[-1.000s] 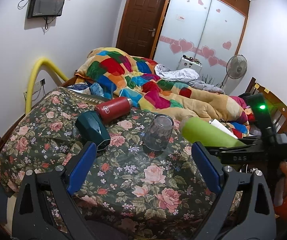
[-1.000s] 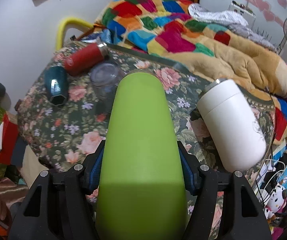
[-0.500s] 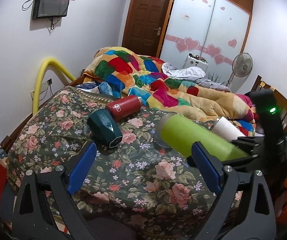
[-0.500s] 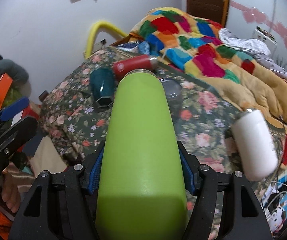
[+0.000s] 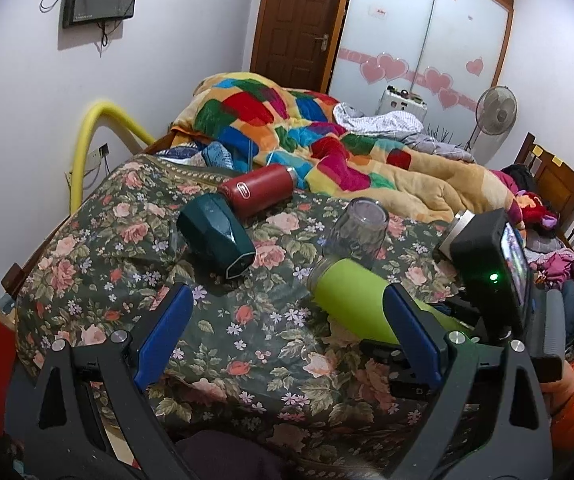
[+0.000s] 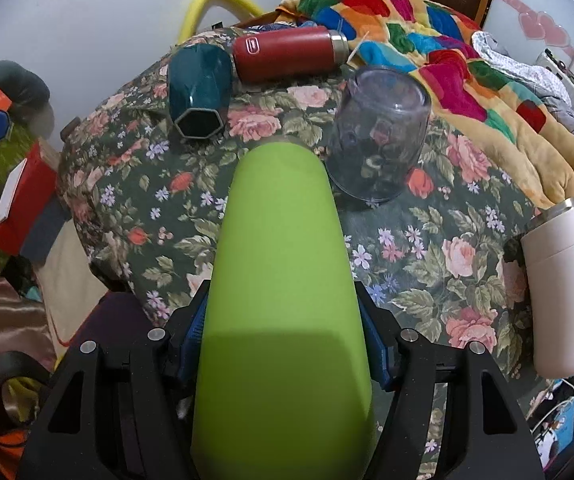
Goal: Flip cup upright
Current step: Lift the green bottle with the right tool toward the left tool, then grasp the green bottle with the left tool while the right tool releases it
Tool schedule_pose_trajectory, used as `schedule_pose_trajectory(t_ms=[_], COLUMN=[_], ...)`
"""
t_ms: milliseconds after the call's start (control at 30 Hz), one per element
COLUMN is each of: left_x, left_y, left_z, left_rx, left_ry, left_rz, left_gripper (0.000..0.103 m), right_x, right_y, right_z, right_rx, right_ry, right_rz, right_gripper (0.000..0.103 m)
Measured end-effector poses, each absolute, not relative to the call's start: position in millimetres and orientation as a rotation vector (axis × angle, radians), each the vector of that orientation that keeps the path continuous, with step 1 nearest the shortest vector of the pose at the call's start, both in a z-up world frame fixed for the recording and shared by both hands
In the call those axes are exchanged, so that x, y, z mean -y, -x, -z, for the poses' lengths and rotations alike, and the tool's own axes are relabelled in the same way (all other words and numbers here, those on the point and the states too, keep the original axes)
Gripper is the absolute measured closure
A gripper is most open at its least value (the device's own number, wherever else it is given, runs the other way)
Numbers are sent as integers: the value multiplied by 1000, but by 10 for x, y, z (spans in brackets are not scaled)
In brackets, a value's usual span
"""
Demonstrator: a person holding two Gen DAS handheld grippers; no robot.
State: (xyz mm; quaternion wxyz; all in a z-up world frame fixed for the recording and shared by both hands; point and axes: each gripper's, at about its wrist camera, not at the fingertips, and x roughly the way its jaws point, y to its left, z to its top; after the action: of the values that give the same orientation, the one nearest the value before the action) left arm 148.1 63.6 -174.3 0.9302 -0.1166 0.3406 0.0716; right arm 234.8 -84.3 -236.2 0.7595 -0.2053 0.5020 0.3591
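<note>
My right gripper [image 6: 283, 344] is shut on a lime-green cup [image 6: 283, 280], held nearly level above the floral bedspread [image 6: 427, 280], its far end pointing at the bed. In the left wrist view the green cup [image 5: 351, 296] sticks out leftward from the right gripper's body [image 5: 487, 280]. My left gripper [image 5: 287, 324] is open and empty over the near edge of the bedspread. A clear grey glass [image 6: 379, 140] stands upside down just beyond the green cup; it also shows in the left wrist view [image 5: 357, 232].
A dark teal faceted cup [image 5: 217, 236] and a red bottle [image 5: 259, 192] lie on their sides at the back left. A white cup [image 6: 563, 284] lies at the right. A colourful quilt [image 5: 327, 136] is heaped behind. Red boxes [image 6: 23, 204] sit left of the bed.
My right gripper has carried the green cup lower and closer to the bedspread, near the upside-down glass. The left gripper stayed open and drew back a little.
</note>
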Motion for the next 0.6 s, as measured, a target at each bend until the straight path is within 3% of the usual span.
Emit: schedule_pose_trajectory(t_ms=[600], left_x=[-613], left_y=[-1688], left_z=[2106], left_rx=[-867], left_ry=[243], left_rz=[-166], left_gripper=[7], right_x=[891], right_y=[-2315], right_z=[2596], right_rx=[-1165], right_ry=[514], right_rz=[-725], right_gripper=[41])
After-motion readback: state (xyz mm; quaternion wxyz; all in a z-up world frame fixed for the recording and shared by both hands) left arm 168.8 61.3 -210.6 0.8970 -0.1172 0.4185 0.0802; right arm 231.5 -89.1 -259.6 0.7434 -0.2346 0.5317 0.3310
